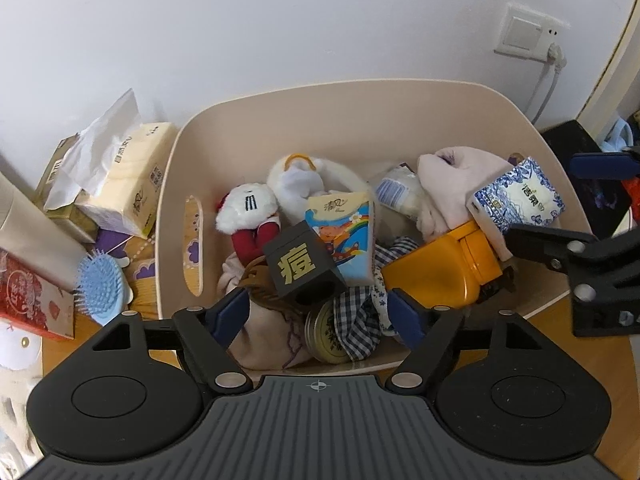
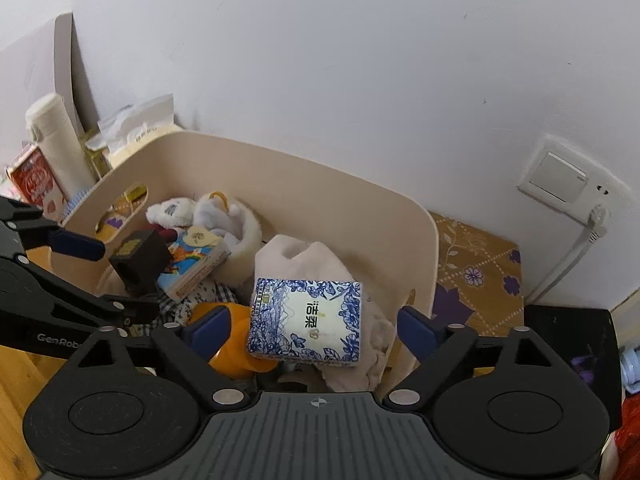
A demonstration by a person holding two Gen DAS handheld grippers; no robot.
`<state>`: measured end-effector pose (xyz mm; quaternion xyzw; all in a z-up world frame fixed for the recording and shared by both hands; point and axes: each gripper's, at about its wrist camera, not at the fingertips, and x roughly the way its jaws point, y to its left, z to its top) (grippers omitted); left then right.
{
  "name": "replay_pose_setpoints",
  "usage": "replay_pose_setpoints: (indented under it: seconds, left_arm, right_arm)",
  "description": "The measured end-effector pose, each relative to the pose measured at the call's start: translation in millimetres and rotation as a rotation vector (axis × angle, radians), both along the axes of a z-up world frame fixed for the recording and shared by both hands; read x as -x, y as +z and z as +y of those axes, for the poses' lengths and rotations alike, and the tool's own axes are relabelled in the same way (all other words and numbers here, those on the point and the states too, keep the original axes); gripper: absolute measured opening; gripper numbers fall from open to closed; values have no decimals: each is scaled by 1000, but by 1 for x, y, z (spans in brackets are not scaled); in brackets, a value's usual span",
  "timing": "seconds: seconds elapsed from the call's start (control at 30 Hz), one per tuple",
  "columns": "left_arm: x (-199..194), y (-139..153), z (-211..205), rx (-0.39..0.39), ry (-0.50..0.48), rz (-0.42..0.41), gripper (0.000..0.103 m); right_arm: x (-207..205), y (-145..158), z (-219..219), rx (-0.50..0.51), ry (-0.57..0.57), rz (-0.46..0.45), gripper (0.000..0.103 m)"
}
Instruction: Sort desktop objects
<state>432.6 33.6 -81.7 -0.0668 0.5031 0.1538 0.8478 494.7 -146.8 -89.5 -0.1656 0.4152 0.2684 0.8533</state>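
A beige plastic bin (image 1: 360, 92) (image 2: 320, 176) stands against the wall, piled with things. My left gripper (image 1: 316, 312) hangs open over its near side. A black cube with a gold character (image 1: 304, 274) (image 2: 138, 260) lies just beyond its blue pads, untouched, on a rainbow tissue pack (image 1: 348, 236). My right gripper (image 2: 312, 328) is open too, with a blue-and-white tissue pack (image 2: 306, 320) (image 1: 518, 196) between its pads and a gap on each side. That pack rests on an orange bottle (image 1: 436, 272) (image 2: 232, 356) and a pink cloth (image 2: 296, 260).
Also in the bin are a white and red plush toy (image 1: 248, 216), a checked cloth (image 1: 360, 320) and a round tin (image 1: 324, 336). Left of it lie tissue packs (image 1: 128, 184), a blue hairbrush (image 1: 100, 284), a red box (image 1: 28, 300) and a white flask (image 2: 52, 144). A wall socket (image 2: 568, 180) holds a plug.
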Motion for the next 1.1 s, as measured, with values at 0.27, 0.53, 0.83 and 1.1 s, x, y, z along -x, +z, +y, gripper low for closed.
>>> replay_pose_setpoints:
  seconds: [0.27,0.53,0.83,1.1]
  left_arm:
    - [11,16,-4,-12,41,-25,81]
    - [26,37,-15,-9,68,-57,81]
    - [54,63,-35,-28,67,-92,82]
    - [83,85,-47,-48,88,-112,82]
  right_arm:
    - [15,19,-11,-36,-38,-52,103]
    - [30,32,-30,-64,-115,-46,103]
    - [54,48,-54,-44,-151,-39,103]
    - [79,68,-77,-60,-152,-53,103]
